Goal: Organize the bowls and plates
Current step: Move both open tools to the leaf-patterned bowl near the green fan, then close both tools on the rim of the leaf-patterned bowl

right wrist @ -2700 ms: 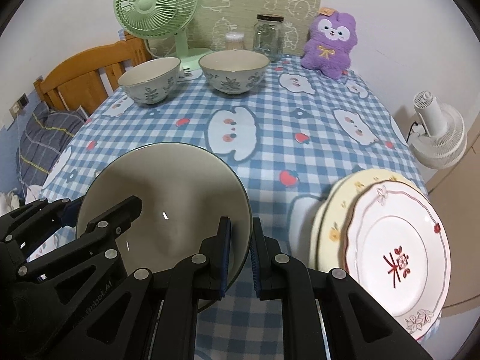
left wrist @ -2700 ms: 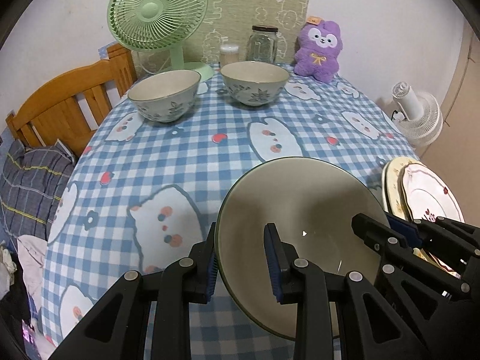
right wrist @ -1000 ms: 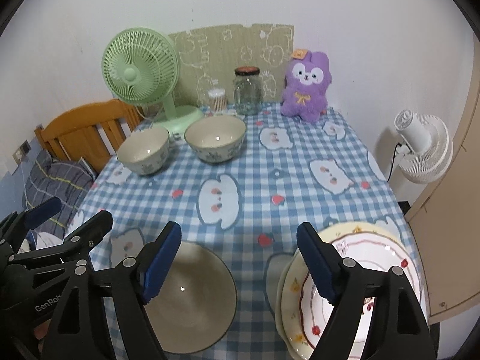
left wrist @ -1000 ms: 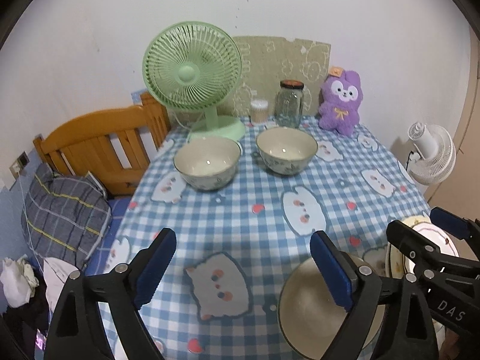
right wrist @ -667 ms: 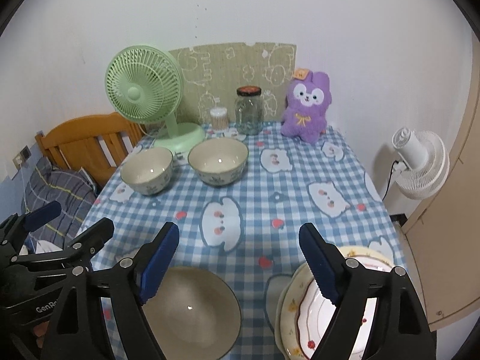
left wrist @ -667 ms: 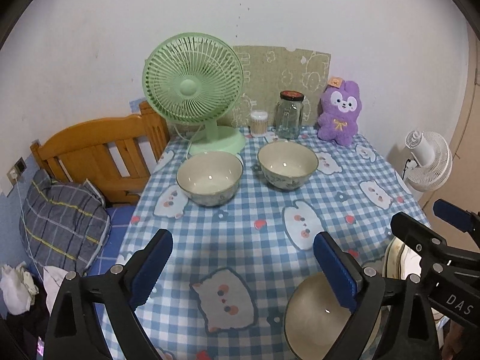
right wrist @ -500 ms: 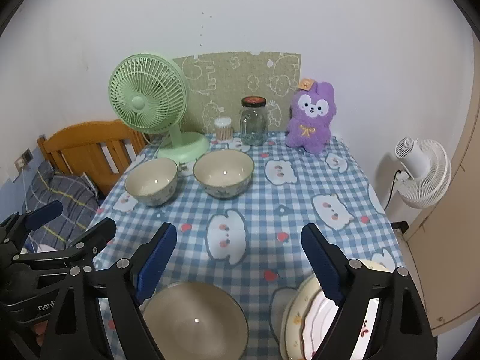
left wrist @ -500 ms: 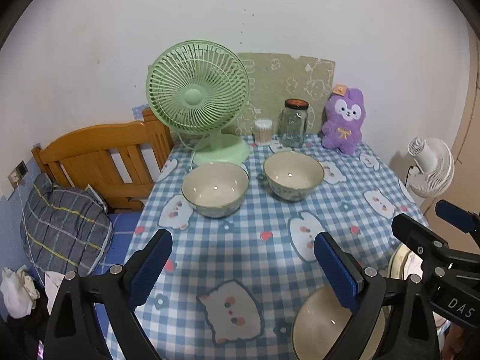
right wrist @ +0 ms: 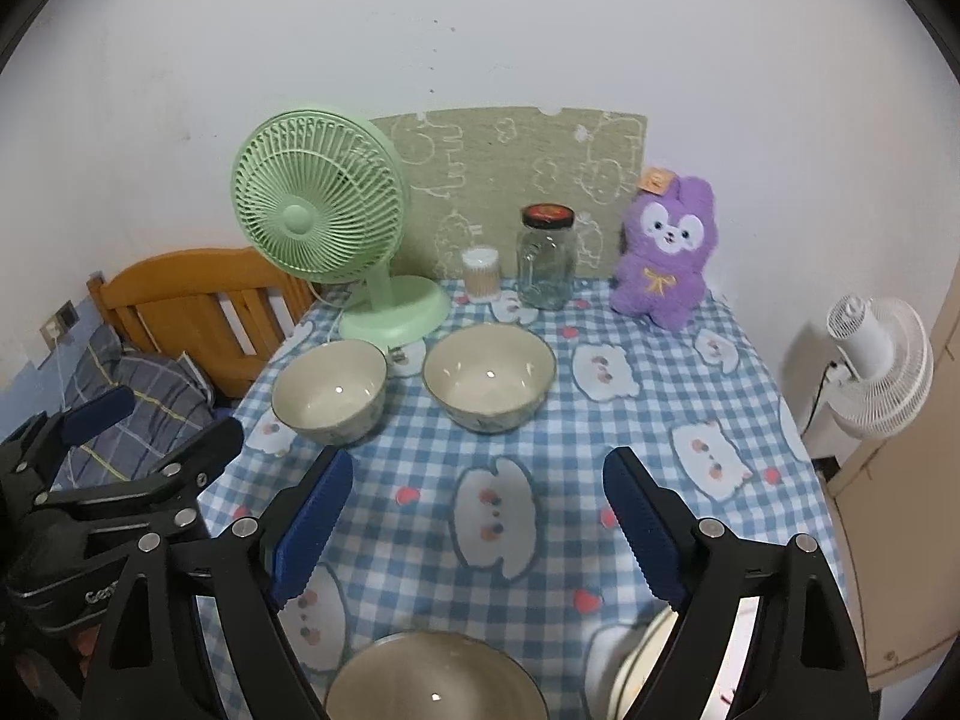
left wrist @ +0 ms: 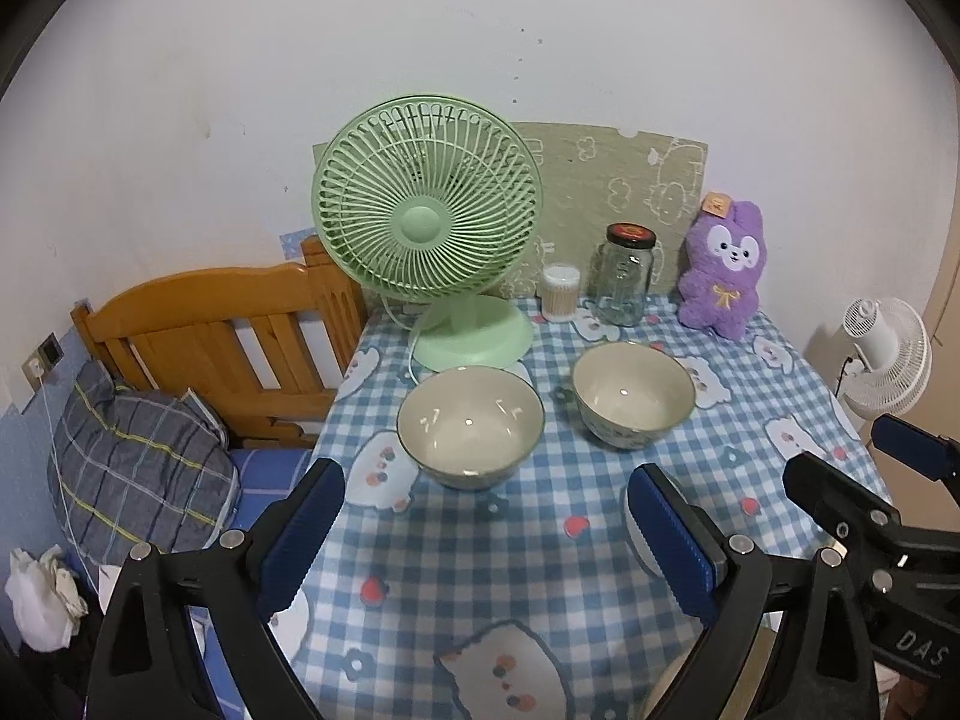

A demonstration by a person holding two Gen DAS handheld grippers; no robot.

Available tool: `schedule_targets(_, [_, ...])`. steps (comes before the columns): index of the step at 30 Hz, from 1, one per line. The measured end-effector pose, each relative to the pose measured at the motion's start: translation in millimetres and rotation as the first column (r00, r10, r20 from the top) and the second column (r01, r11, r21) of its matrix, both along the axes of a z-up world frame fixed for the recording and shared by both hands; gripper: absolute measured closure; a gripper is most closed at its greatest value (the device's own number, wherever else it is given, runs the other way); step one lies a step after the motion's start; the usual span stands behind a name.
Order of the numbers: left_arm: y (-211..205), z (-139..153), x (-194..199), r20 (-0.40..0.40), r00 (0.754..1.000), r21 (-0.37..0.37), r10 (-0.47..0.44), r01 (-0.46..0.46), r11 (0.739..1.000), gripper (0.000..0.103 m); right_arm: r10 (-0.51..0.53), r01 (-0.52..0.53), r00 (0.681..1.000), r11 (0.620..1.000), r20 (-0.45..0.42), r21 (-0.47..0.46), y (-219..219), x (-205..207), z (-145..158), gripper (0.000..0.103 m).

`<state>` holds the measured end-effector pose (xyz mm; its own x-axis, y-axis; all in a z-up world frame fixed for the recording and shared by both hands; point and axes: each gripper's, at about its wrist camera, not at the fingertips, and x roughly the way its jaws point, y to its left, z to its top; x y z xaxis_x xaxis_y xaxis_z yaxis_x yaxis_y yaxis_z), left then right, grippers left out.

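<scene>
Black claw (left wrist: 486, 531) frames, blue ribbed pads (silver screws).

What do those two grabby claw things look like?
Both look alike. The left gripper and the right gripper are black plastic frames with triangle cut-outs and shiny silver screws. Each finger ends in a blue ridged pad. Pale letters are printed on the black bodies. No sleeves or hands show.
</scene>
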<state>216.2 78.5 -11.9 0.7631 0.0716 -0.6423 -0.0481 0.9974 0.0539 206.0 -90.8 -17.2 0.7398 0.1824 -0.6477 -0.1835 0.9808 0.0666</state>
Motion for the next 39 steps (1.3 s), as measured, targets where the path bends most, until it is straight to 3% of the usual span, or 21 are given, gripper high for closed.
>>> schedule_targets(18, [44,-22,79,-0.030,0.999,0.056,0.042,-0.040,0.998,0.012,0.077,-0.072,0.993,0.996,-0.090,0.056,56,85,-16,0.016])
schedule_targets(21, [52,-28,95,-0.058,0.998,0.041,0.037,-0.034,0.999,0.016,0.079,-0.068,0.987,0.994,-0.143,0.085,64,105,-26,0.021])
schedule_targets(26, [62,-43,117,-0.089,0.996,0.023,0.013,-0.011,1.000,0.018,0.096,-0.073,0.968,0.992,-0.231,0.105,77,137,-49,0.044])
schedule_targets(31, [72,-65,141,-0.141,0.990,0.014,0.016,-0.014,1.000,0.030,0.092,-0.069,0.955,0.994,-0.282,0.089,92,159,-72,0.048])
schedule_targets(39, [76,-89,156,-0.178,0.984,0.046,0.010,-0.002,0.999,0.043,0.100,-0.083,0.933,0.995,-0.347,0.063,111,182,-100,0.062])
